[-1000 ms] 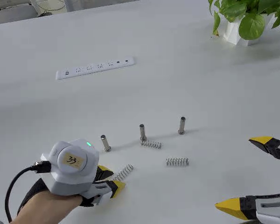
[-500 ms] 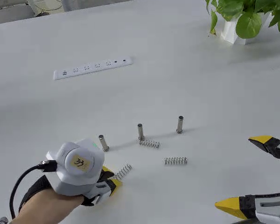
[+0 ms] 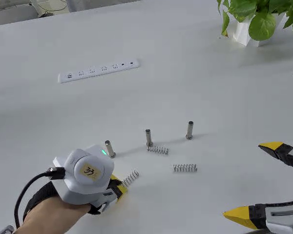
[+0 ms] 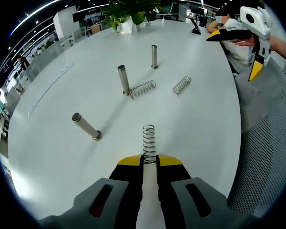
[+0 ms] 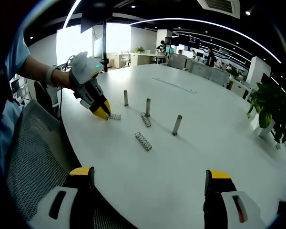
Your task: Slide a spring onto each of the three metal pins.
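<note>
A broad white table spreads across the head view, its surface matte and plain. Near its far side lies a long white power strip, set slightly askew, with a row of sockets along its top. At the far right corner stands a leafy green plant in a small white pot. In the right gripper view a grey mesh chair sits at the table's rounded edge, and long curved ceiling lights run above an open office with desks behind.
</note>
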